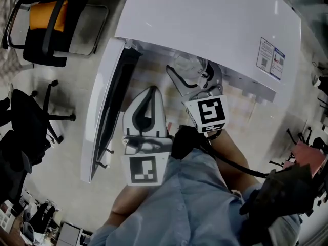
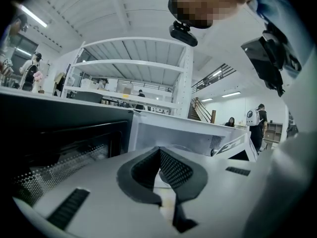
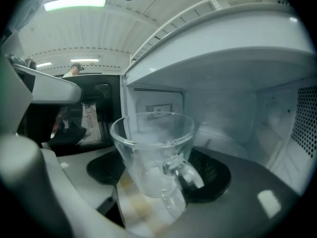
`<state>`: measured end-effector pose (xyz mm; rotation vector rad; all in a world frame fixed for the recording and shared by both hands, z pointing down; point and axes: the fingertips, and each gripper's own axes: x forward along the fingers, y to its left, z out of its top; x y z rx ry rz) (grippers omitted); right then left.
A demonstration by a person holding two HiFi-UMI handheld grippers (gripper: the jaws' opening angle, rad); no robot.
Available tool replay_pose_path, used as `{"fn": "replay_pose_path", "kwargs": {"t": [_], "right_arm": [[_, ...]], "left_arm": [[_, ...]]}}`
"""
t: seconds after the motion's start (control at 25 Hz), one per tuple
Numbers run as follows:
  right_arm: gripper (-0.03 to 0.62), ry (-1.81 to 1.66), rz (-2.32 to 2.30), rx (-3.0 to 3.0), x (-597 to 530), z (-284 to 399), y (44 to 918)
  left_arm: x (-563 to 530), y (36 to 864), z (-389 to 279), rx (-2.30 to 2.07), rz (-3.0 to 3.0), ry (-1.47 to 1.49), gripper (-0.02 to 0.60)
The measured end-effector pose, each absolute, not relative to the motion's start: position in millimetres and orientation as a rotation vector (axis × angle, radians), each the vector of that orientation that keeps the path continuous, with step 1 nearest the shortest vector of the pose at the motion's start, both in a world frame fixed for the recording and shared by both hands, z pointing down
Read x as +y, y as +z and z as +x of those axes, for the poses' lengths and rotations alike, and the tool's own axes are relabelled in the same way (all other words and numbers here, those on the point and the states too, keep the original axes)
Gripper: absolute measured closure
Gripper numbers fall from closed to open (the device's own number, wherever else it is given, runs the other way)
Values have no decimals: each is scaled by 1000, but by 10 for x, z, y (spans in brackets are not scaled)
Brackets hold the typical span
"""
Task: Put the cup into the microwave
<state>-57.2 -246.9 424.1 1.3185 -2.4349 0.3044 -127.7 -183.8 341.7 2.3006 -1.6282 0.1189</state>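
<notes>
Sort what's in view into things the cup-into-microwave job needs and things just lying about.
Job:
- glass cup, held by the right gripper
- microwave
- its open door

Lying about:
- left gripper, shut and empty
- orange-cushioned chair
- white shelving rack

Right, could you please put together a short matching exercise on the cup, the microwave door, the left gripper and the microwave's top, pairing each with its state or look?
Things:
1. glass cup
2. microwave door
3. left gripper
4. microwave top

States:
A. white, with a sticker near one corner
B. swung open
C. jaws together, nothing between them
D. clamped in the right gripper

Pairs: 1-D, 2-B, 3-C, 4-A.
</notes>
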Motion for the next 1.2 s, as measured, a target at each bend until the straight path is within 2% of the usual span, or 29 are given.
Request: {"fn": "replay_pose_path", "kwargs": {"t": [1.2], "right_arm": [[233, 347, 1411, -2413, -2905, -259, 4357]], "left_arm": [[-2191, 3480, -1135, -1592, 2310, 146, 575]]}}
